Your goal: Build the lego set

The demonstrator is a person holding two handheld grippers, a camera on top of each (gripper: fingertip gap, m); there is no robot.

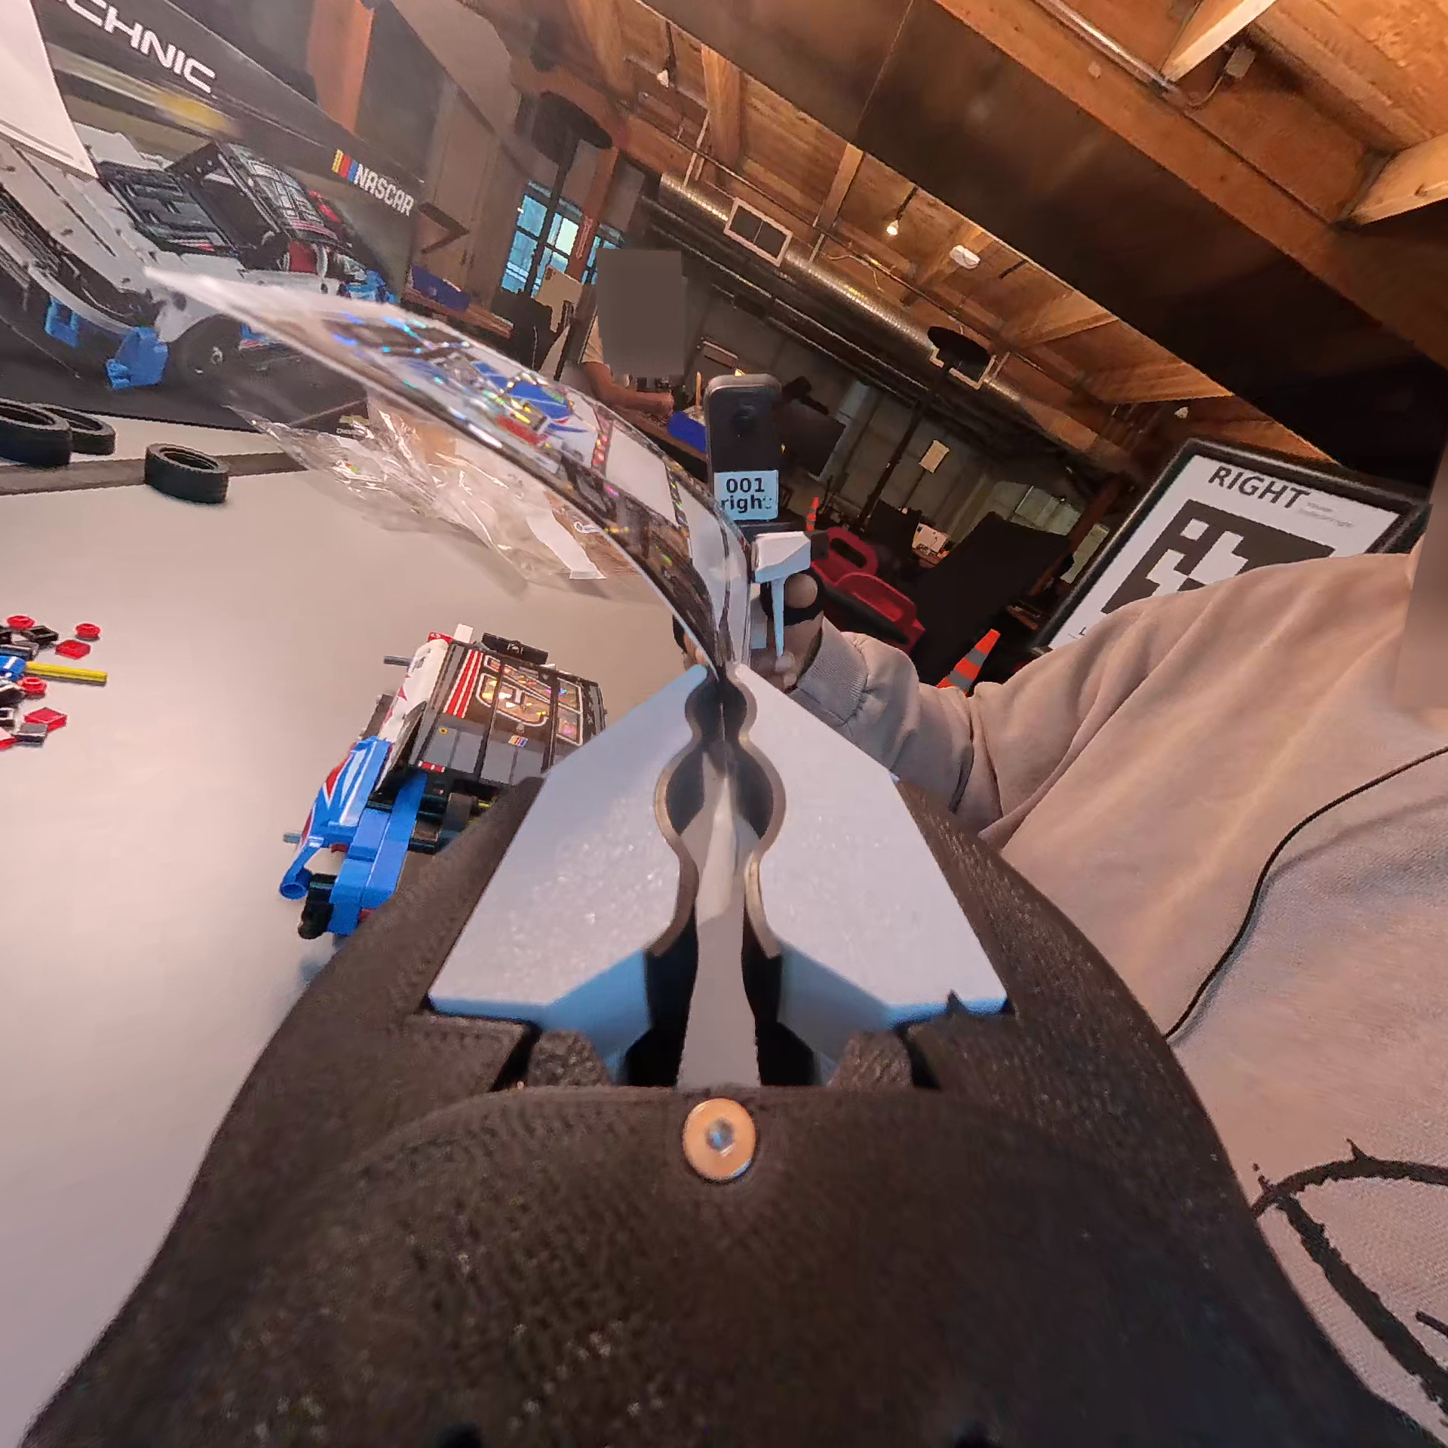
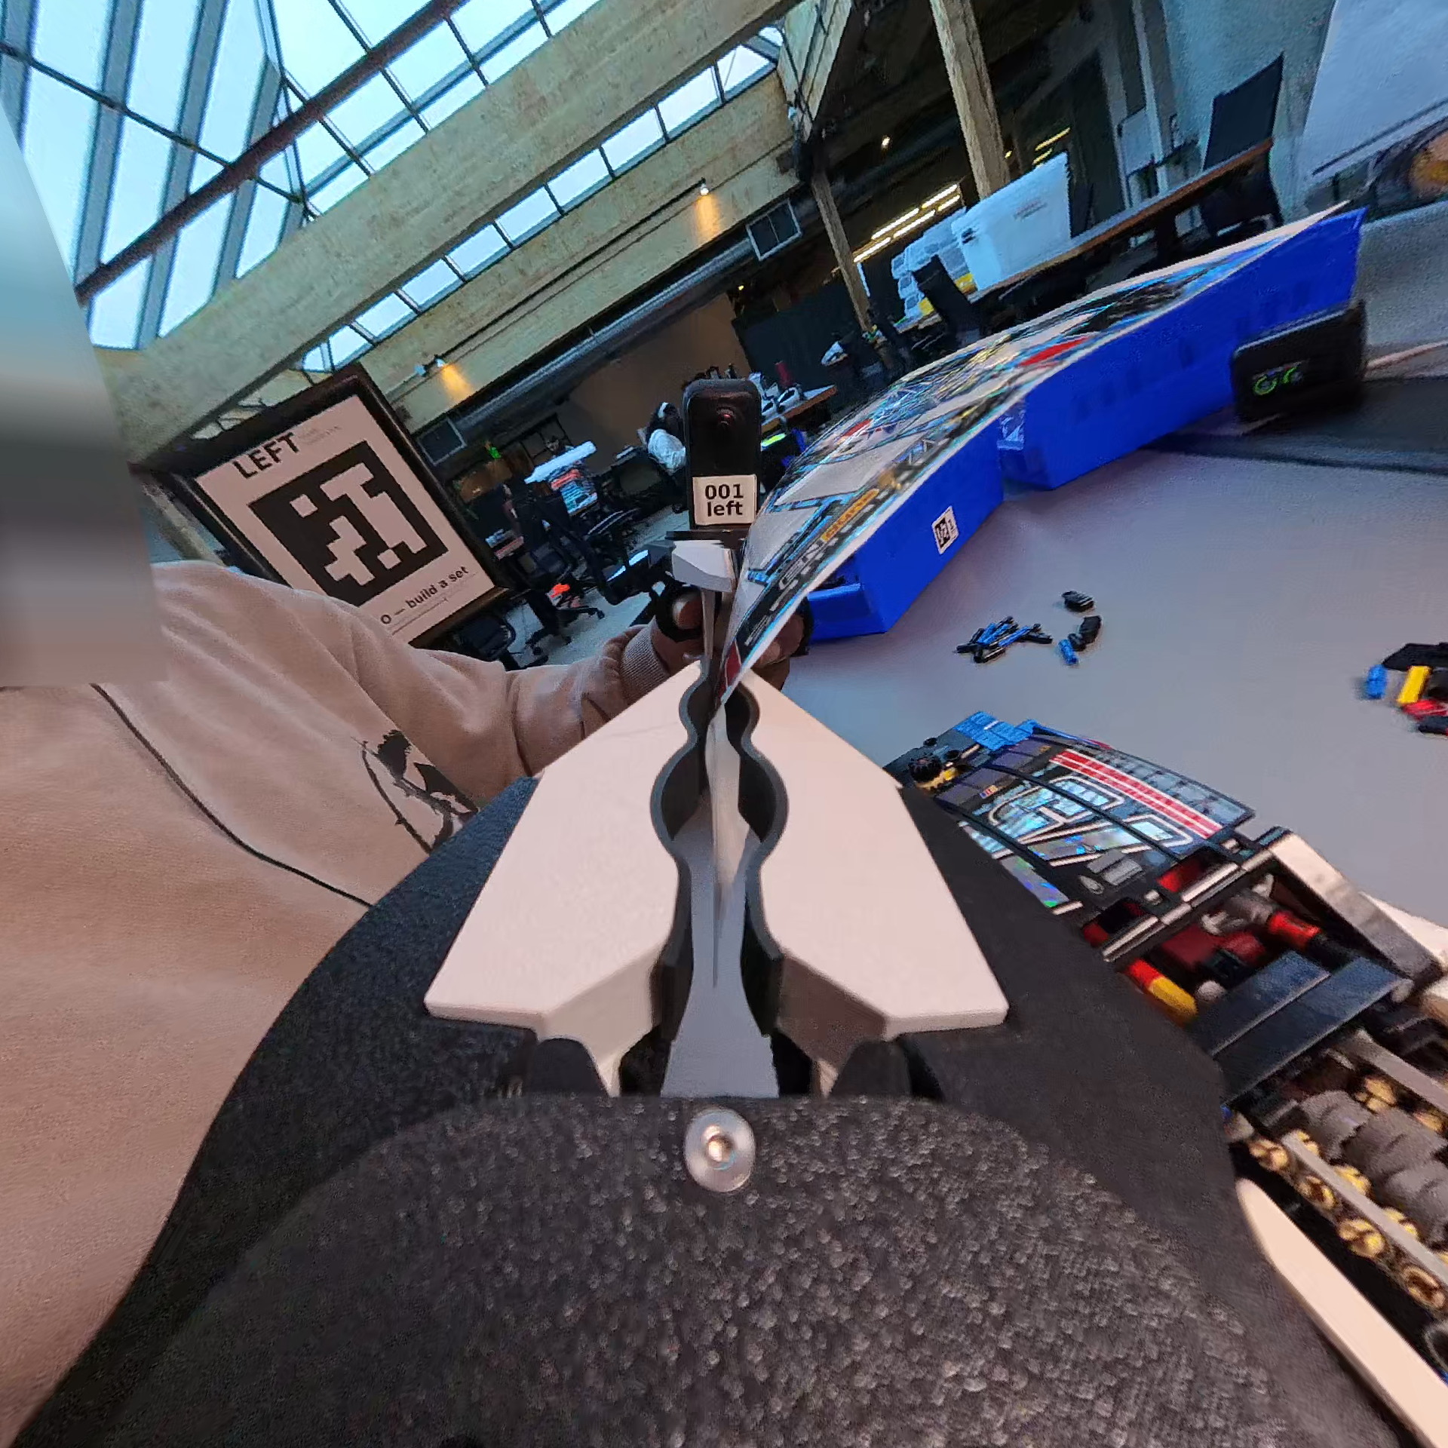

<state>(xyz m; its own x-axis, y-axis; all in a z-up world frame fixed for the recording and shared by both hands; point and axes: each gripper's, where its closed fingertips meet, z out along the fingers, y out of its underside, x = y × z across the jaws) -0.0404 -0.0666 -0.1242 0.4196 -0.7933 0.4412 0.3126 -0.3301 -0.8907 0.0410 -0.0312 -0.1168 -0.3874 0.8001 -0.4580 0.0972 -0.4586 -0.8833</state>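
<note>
Sticker sheet (image 1: 501, 407) pinched at one edge by both left gripper (image 1: 721, 689) and right gripper (image 2: 717, 689), jaws clamped tight, bowed in air above lego car (image 1: 462, 752) on table (image 1: 157, 783).

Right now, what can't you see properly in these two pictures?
- Sticker sheet: both views see it almost edge-on, so its stickers are unclear.
- Lego car: the right wrist view's edge cuts it off; the left gripper covers part in the left view.
- Small loose pieces: too tiny to identify.
</note>
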